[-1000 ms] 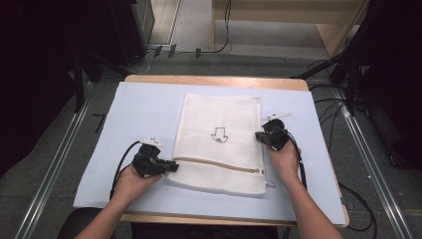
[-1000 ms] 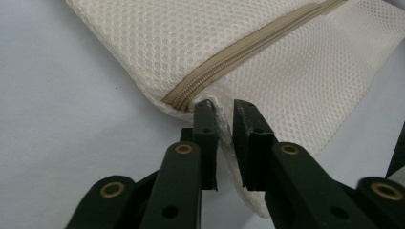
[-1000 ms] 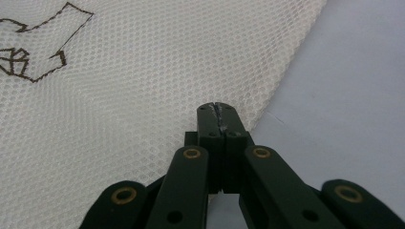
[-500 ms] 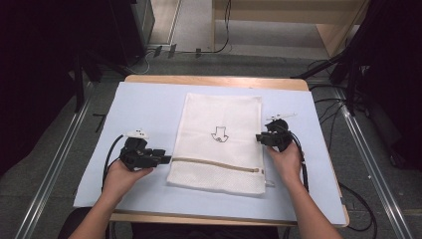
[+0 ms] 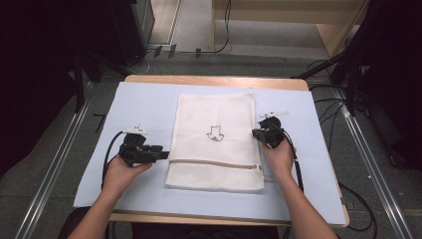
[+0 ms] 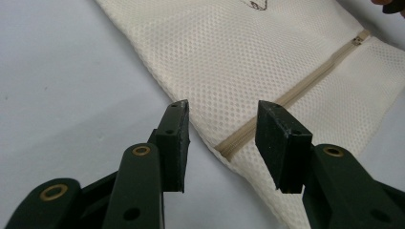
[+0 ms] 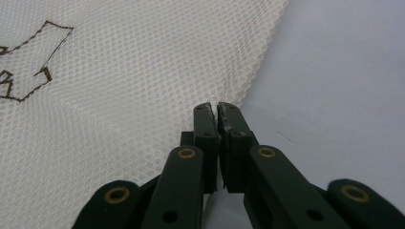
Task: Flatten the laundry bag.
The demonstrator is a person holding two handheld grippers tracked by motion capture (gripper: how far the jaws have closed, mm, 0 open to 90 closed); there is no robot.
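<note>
the mesh bag (image 5: 215,141) looks light, soft and floppy; best pinched at its 9 o'clock zipper (image 6: 291,95) end. left gripper (image 6: 222,114) gapes wide, empty; right gripper (image 7: 213,109) closed at the bag's edge, fabric grip unclear.

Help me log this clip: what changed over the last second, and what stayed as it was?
The left gripper drew back leftward off the mesh bag a second ago, then eased in again; its jaws are now open at the bag's left edge, by the zipper end. It holds nothing. The right gripper stayed shut at the bag's right edge, and the bag did not visibly move on the blue mat.
</note>
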